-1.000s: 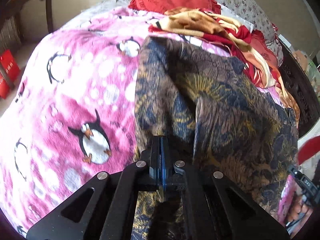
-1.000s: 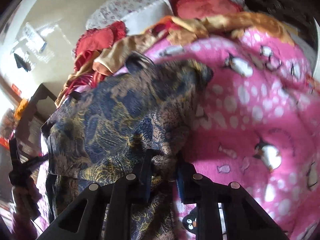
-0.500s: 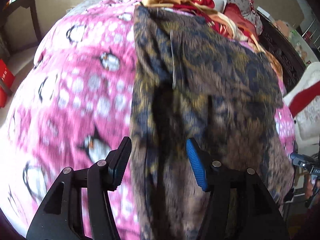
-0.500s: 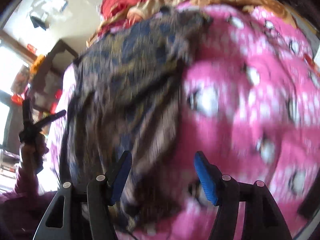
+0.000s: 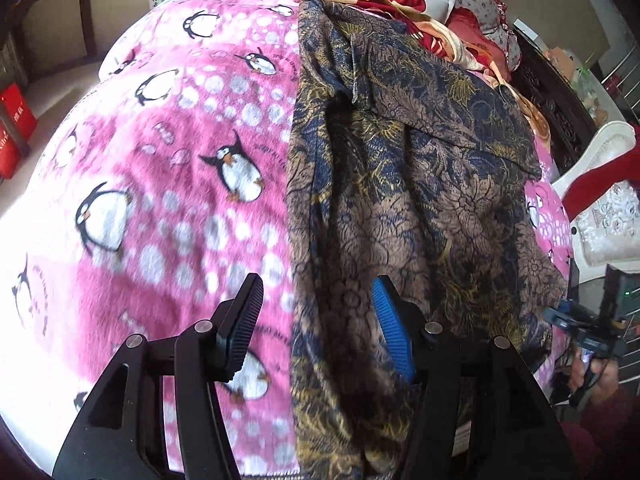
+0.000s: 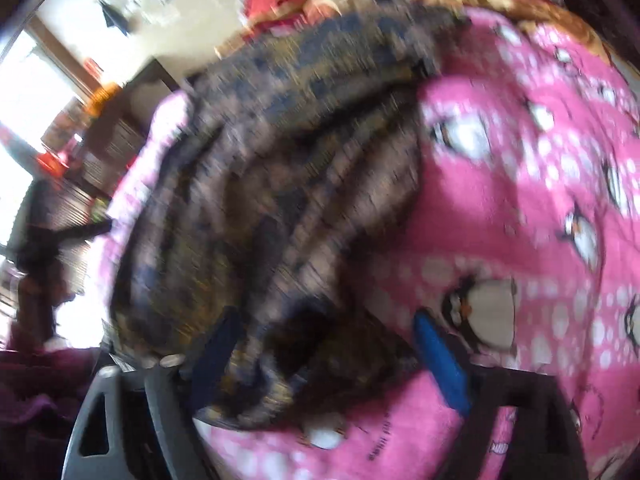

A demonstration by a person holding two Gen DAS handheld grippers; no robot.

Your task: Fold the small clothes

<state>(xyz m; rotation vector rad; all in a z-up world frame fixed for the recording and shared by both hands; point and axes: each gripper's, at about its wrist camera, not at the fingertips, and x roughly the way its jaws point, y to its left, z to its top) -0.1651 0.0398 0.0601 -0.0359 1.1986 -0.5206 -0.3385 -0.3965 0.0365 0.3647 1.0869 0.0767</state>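
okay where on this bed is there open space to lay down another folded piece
Free: the pink penguin blanket, bordered on its right by the brown patterned garment. Crowded: the head of the bed, where red-and-gold clothes pile against the pillows.

Garment (image 5: 420,184) brown-navy-gold floral; blanket (image 5: 160,140) pink, penguin print.

Black left gripper (image 5: 316,320), silver screws, blue ribbed fingers (image 5: 390,324).
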